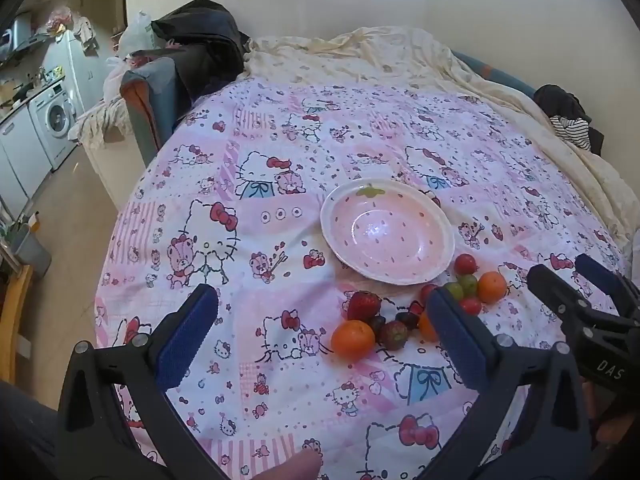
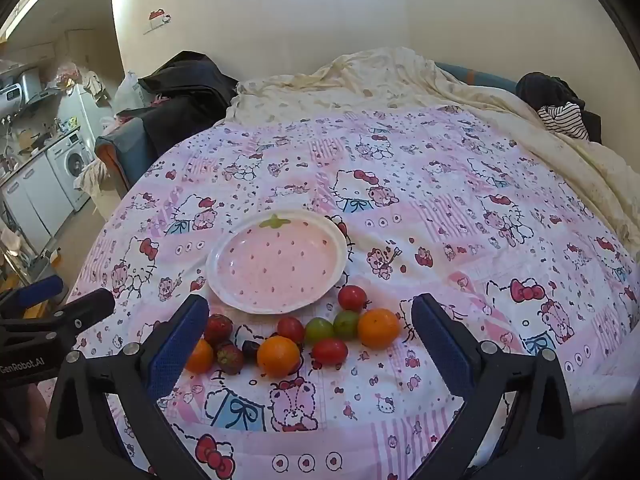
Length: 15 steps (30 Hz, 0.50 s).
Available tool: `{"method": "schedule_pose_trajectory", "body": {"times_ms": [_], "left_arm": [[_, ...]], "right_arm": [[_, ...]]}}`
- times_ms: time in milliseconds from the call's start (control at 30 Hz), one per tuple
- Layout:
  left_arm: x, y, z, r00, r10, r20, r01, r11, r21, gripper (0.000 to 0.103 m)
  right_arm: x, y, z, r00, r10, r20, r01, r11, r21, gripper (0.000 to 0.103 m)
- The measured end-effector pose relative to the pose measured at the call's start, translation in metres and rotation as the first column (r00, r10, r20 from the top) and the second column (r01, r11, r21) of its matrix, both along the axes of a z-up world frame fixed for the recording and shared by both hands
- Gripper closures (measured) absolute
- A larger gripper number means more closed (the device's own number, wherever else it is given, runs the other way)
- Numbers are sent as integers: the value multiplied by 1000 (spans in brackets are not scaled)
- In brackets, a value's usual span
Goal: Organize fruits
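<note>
A bed fills both views, covered by a pink and white cartoon-cat sheet drawn smooth, with a rumpled cream blanket bunched behind it against a plain pale wall. On the sheet lies an empty pink strawberry-shaped plate with a white rim. Just in front of the plate sits a loose cluster of fruit: a strawberry, three oranges, of which the middle one lies nearest the camera, red cherry tomatoes, two green grapes and some dark fruit, all close together and none on the plate.

The left gripper hangs above the sheet with its blue-padded jaws spread wide and nothing between them; the fruit lies near its right finger. The right gripper is likewise spread wide and holds nothing, its jaws framing the fruit cluster from above.

To the left the room opens onto a kitchen corner with a washing machine under a cluttered counter. Dark clothing is heaped at the bed's far left corner, and a striped garment lies at the far right.
</note>
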<state>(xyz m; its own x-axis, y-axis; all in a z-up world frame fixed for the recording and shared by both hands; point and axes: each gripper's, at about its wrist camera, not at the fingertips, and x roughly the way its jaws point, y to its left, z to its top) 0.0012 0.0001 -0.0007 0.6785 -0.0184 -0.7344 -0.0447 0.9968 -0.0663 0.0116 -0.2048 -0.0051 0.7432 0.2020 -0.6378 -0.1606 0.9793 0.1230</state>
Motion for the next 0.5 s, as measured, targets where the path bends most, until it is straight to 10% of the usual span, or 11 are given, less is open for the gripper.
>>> {"method": "schedule_pose_trajectory", "body": {"times_ms": [500], "left_arm": [[-1,5,0,1000,23,18,-23,1000,17,0]], "right_arm": [[0,-1,-1,1000,0,-1,0,1000,3,0]]}}
